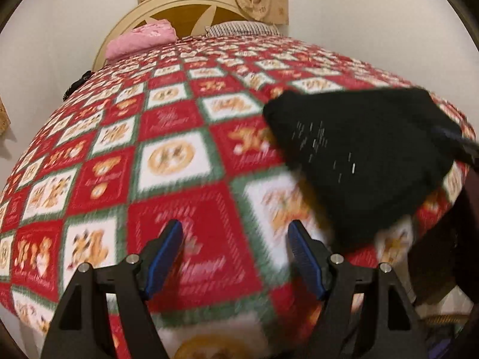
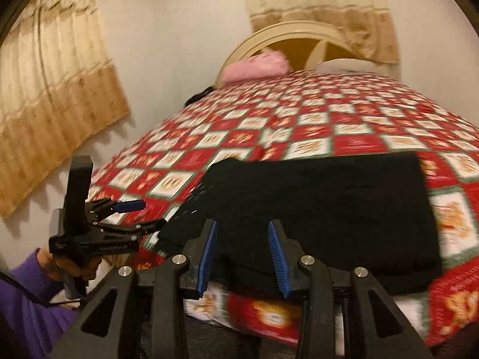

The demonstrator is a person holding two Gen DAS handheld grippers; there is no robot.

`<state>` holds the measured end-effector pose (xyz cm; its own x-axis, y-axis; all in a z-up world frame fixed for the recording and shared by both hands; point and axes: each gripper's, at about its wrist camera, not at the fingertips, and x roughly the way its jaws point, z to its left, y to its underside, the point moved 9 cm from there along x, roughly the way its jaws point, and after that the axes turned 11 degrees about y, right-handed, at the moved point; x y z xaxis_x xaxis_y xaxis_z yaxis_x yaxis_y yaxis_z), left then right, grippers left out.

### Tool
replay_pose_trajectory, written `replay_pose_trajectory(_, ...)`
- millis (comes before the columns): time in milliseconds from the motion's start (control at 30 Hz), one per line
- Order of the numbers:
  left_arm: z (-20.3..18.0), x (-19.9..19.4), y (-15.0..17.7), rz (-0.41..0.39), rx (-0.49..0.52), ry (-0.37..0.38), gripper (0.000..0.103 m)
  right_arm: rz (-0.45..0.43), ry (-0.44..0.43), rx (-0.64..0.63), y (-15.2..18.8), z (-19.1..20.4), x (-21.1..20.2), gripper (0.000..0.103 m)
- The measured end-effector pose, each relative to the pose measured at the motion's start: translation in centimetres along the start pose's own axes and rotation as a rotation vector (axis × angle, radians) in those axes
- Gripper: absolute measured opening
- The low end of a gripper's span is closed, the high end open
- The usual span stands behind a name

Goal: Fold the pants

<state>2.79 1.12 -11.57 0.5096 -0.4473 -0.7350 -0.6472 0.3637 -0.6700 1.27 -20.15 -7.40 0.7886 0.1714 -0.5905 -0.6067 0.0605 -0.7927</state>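
Pants (image 2: 323, 218) folded flat on checked bedspread (image 2: 299, 119); right gripper (image 2: 242, 254) released at six o'clock, left gripper (image 1: 236, 257) spread empty. Best smoothing edges square.

Script lettering on the red bedspread (image 1: 191, 239) squares, white print on the left tool (image 2: 134, 215), both too blurred to read

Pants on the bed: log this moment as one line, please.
pants: black, folded flat on quilt | left tongs: open, empty, beside pants | right tongs: open, empty, at pants' near edge
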Motion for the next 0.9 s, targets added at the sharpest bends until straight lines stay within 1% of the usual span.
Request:
replay_pose_trajectory(133,1.6,-0.6,0.1,-0.016,-0.054,-0.011,0.075,-0.014,-0.088,-0.003,-1.3,3.6,2.5,0.037)
replay_pose_trajectory(200,2.4,-0.8,-0.5,-0.034,-0.085,-0.016,0.075,0.011,-0.118,-0.005,-1.3,5.1,4.3,0.037)
replay_pose_trajectory(233,2.7,-0.8,-0.8,-0.041,-0.095,-0.016,0.075,0.058,-0.162,0.002,-0.5,6.1,5.4,0.037)
replay_pose_trajectory(300,3.2,-1.0,-1.3,-0.058,-0.114,-0.007,0.075,0.194,-0.235,-0.006,2.4,7.9,7.2,0.037)
replay_pose_trajectory(333,3.4,-1.0,-1.4,-0.064,-0.119,-0.002,0.076,0.248,-0.244,-0.052,4.4,9.0,7.7,0.037)
replay_pose_trajectory(367,3.5,-0.9,-1.4,-0.067,-0.122,0.002,0.076,0.216,-0.213,-0.144,5.5,9.9,7.1,0.037)
replay_pose_trajectory(400,3.6,-0.7,-1.5,-0.067,-0.123,0.003,0.076,0.204,-0.183,-0.203,5.9,10.3,6.6,0.037)
replay_pose_trajectory(433,3.7,-0.5,-1.5,-0.066,-0.123,0.001,0.076,0.221,-0.183,-0.209,6.0,10.3,6.4,0.037)
replay_pose_trajectory(467,3.8,-0.3,-1.6,-0.065,-0.126,-0.003,0.076,0.252,-0.233,-0.164,5.7,10.3,6.0,0.037)
replay_pose_trajectory(500,3.8,0.0,-1.9,-0.065,-0.133,0.000,0.076,0.286,-0.302,-0.100,5.3,10.1,5.7,0.037)
replay_pose_trajectory(533,3.6,0.1,-2.1,-0.066,-0.135,0.012,0.076,0.304,-0.346,-0.060,4.8,9.9,5.4,0.037)
replay_pose_trajectory(567,3.3,0.1,-2.5,-0.074,-0.133,0.029,0.076,0.285,-0.344,-0.048,3.7,9.3,5.0,0.037)
replay_pose_trajectory(667,1.9,0.2,-4.0,-0.114,-0.108,0.068,0.076,0.158,-0.280,-0.034,-1.0,7.3,4.1,0.037)
replay_pose_trajectory(700,1.1,0.6,-4.5,-0.119,-0.097,0.086,0.076,0.111,-0.235,-0.020,-3.1,6.2,4.2,0.037)
replay_pose_trajectory(733,0.5,1.1,-4.7,-0.119,-0.093,0.099,0.076,0.088,-0.187,-0.020,-4.5,5.5,4.6,0.037)
replay_pose_trajectory(800,-0.8,2.2,-4.8,-0.098,-0.095,0.127,0.076,0.085,-0.132,-0.033,-6.3,4.7,6.0,0.037)
replay_pose_trajectory(833,-1.7,2.8,-4.6,-0.078,-0.097,0.156,0.076,0.103,-0.132,-0.045,-6.8,4.8,7.1,0.037)
replay_pose_trajectory(900,-3.5,3.9,-3.3,-0.028,-0.106,0.212,0.075,0.181,-0.113,-0.125,-6.3,5.8,10.1,0.037)
